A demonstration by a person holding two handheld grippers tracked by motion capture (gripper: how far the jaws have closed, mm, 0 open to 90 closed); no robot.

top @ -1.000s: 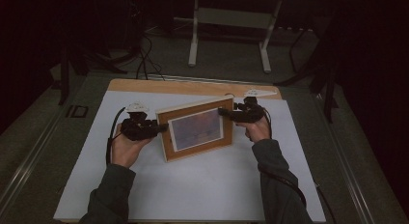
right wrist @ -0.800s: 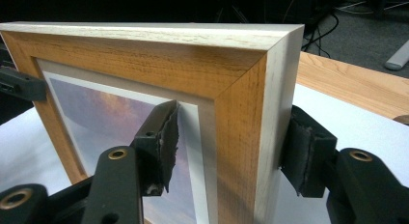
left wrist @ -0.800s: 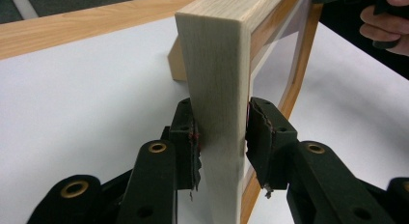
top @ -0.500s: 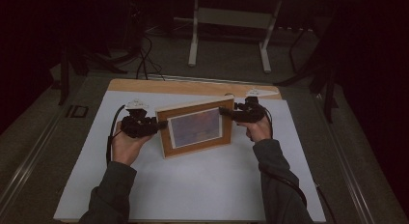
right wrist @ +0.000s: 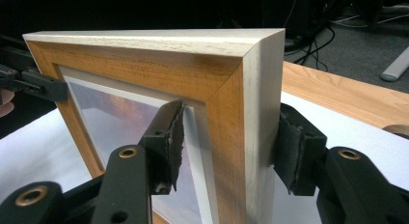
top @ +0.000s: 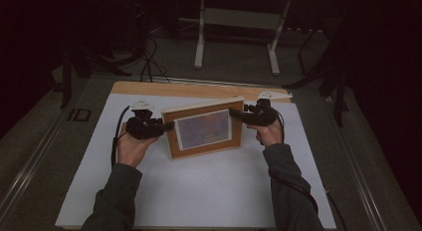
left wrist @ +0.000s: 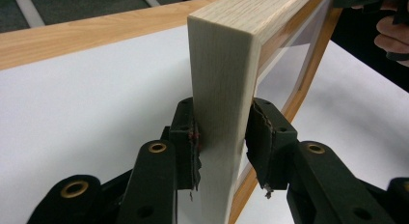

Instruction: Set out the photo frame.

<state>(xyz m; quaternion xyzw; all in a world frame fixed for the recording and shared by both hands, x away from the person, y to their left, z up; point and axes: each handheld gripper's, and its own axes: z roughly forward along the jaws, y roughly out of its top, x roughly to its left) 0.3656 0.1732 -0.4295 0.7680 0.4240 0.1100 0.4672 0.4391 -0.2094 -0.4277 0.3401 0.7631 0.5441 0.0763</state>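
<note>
A white sheet (top: pixel 199 191) covers most of the bench, leaving a wooden strip (top: pixel 199 89) bare along its far edge. Beyond, in the upper middle of the frame, the pale legs of a stand (top: pixel 236 42) rest on a grey floor (top: pixel 239 71). Cables (top: pixel 149 57) trail at upper left, and the room around is dark.

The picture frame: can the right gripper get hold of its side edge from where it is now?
Probably yes. The right gripper already has the picture frame edge between its jaws, which have just been closing. One pad looks against the back; a small gap seems left at the front.
</note>
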